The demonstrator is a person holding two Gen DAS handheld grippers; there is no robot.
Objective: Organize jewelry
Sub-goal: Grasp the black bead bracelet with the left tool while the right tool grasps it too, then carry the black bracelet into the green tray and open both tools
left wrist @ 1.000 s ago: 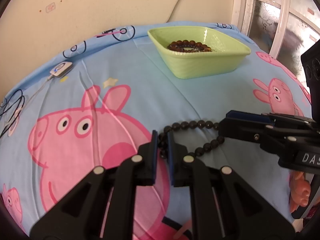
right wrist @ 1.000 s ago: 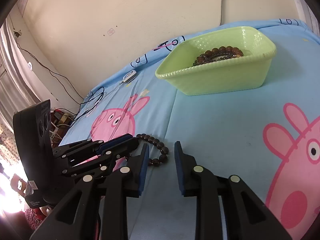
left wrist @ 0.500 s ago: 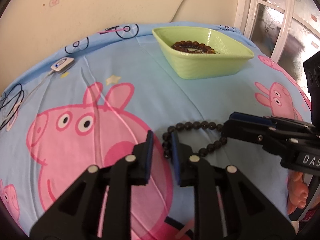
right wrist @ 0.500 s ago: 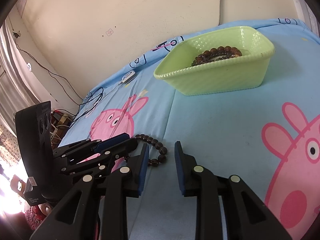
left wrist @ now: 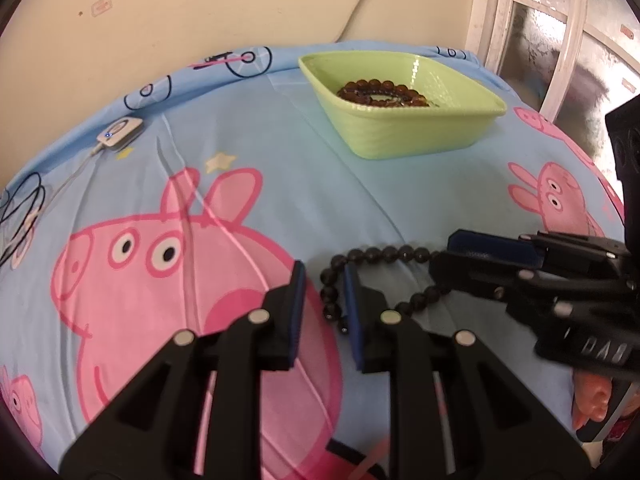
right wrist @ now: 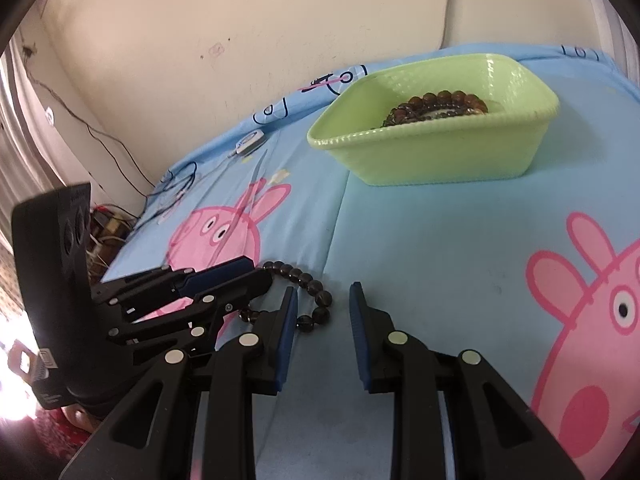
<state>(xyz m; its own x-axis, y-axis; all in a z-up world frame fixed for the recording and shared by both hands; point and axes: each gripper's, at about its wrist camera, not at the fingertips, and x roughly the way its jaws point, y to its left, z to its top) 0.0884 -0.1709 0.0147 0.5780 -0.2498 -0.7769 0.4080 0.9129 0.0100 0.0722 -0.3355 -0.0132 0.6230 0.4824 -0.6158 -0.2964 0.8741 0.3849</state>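
A black bead bracelet (left wrist: 384, 254) lies on the blue Peppa Pig sheet, also seen in the right wrist view (right wrist: 308, 284). My left gripper (left wrist: 322, 280) is open with the bracelet's left end just at its right finger. My right gripper (right wrist: 323, 294) is open, its left finger beside the bracelet's near side. A light green basket (left wrist: 404, 136) stands farther back and holds a brown bead bracelet (left wrist: 380, 90); both show in the right wrist view too, the basket (right wrist: 440, 160) and the brown bracelet (right wrist: 436, 106).
A small white device (left wrist: 120, 132) on a cable lies at the sheet's far left edge. Black cables (left wrist: 20, 216) lie at the left edge. A cream wall (left wrist: 220, 4) stands behind, and a white window frame (left wrist: 560, 32) at the far right.
My left gripper has opened wider and let go of the black bracelet, which lies on the sheet. The right gripper has barely moved.
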